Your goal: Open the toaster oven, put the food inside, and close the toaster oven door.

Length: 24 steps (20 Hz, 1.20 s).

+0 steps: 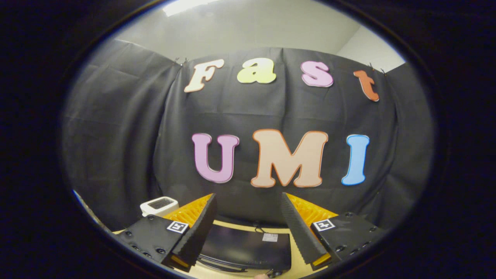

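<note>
While the gripper (248, 201) hangs high with fingers spread and holding nothing, the black box-shaped toaster oven (248, 246) sits below, between them. Descending from here risks striking the oven's top; its door is hidden.

A pale wooden table (232, 224) is carrying my black toaster oven (248, 248); left of the oven, a small white appliance (158, 206) is sitting, apparently on the same tabletop.

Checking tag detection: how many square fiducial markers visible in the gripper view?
2: one marker on the block behind the left finger, one marker behind the right. The open gripper holds nothing. Others may be hidden.
</note>
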Available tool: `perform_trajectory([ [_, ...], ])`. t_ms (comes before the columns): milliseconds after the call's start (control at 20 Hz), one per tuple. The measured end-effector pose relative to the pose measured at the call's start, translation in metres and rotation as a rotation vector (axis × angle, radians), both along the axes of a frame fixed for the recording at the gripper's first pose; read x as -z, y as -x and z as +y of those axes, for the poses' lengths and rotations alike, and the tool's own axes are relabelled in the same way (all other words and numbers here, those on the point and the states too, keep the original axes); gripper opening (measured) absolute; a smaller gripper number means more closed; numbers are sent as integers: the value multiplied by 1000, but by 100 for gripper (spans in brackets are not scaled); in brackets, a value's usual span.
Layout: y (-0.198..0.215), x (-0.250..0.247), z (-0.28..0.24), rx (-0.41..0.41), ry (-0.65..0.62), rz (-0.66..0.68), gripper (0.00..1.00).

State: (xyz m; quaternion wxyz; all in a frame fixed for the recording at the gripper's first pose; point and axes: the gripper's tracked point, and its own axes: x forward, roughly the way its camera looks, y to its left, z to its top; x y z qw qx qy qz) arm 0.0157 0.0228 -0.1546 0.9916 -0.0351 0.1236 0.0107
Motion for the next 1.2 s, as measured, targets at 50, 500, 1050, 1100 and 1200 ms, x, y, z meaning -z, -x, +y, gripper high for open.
perform_trajectory([
  [50, 2, 19, 0, 4, 7, 35, 100],
  [500, 27, 175, -5, 23, 67, 318, 100],
  [1050, 61, 226, -1, -17, 83, 427, 100],
  [1100, 66, 225, 2, -27, 76, 432, 100],
  [1200, 71, 225, 2, -33, 72, 417, 100],
])
